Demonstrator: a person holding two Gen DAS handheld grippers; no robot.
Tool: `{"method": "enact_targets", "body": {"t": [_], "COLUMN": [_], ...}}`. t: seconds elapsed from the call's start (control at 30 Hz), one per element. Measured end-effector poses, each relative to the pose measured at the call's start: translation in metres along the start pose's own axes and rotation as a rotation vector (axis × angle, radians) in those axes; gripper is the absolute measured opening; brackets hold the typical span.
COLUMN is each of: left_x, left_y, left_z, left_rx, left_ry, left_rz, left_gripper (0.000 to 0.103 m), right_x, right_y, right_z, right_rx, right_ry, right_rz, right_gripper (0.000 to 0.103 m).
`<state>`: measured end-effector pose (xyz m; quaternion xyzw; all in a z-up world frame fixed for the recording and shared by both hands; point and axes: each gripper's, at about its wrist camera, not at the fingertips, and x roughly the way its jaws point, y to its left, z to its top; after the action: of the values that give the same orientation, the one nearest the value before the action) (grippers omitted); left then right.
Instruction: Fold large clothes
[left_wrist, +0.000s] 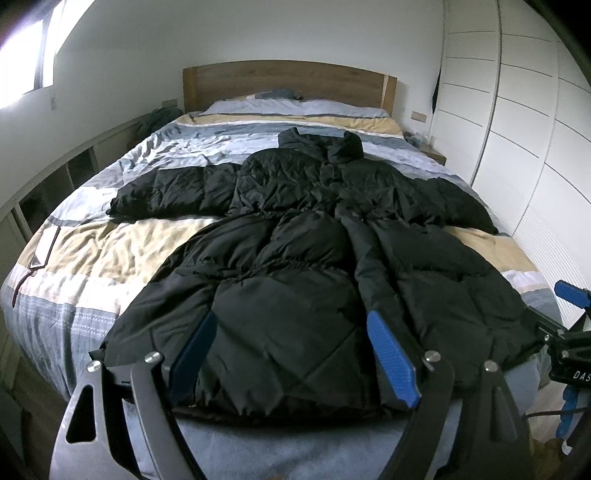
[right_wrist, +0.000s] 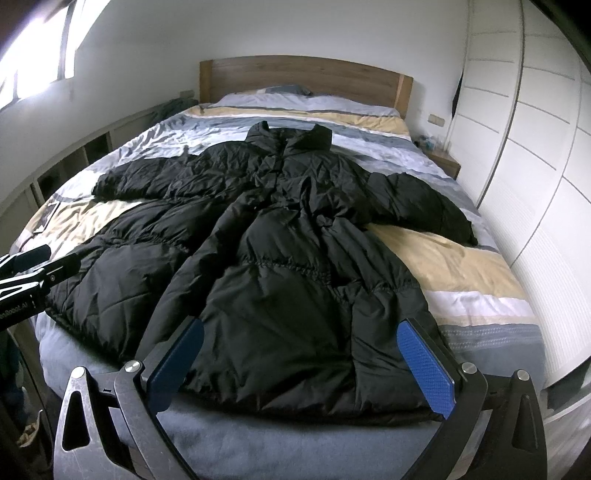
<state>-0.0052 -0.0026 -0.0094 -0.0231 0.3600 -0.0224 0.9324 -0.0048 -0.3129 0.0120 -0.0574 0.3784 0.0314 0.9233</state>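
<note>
A long black puffer coat (left_wrist: 295, 236) (right_wrist: 280, 236) lies front up and spread flat on the bed, collar toward the headboard, both sleeves stretched out sideways, hem at the foot of the bed. My left gripper (left_wrist: 295, 321) hovers open over the left half of the hem, its blue pads (left_wrist: 391, 354) wide apart and holding nothing. My right gripper (right_wrist: 301, 328) is open too, above the right half of the hem, nothing between its pads (right_wrist: 424, 365). Each gripper shows at the edge of the other's view: the right gripper (left_wrist: 569, 295), the left gripper (right_wrist: 33, 266).
The bed (left_wrist: 92, 258) has a striped grey, cream and white duvet and a wooden headboard (left_wrist: 288, 81). White wardrobe doors (left_wrist: 517, 129) run along the right side. Low open shelving (left_wrist: 55, 177) and a window (left_wrist: 33, 55) are on the left. A small nightstand (right_wrist: 445, 162) sits by the headboard.
</note>
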Motion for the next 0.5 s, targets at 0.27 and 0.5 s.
{"method": "enact_targets", "body": {"t": [0.27,0.5], "left_x": [0.001,0.0046], "left_y": [-0.0043,-0.0046], "left_z": [-0.0004,-0.0017], "left_rx": [0.021,0.029], "left_ry": [0.014,0.021], "left_rz": [-0.015,-0.02], "left_gripper": [0.083,0.083], "right_x": [-0.0002,-0.0009], "right_y": [0.0017,0.0042], "right_z": [-0.0006,-0.0007], "right_rx": [-0.004,-0.009], "right_ry": [0.001,0.001], "right_rz": [-0.002,-0.003], "right_gripper": [0.103,0.103]}}
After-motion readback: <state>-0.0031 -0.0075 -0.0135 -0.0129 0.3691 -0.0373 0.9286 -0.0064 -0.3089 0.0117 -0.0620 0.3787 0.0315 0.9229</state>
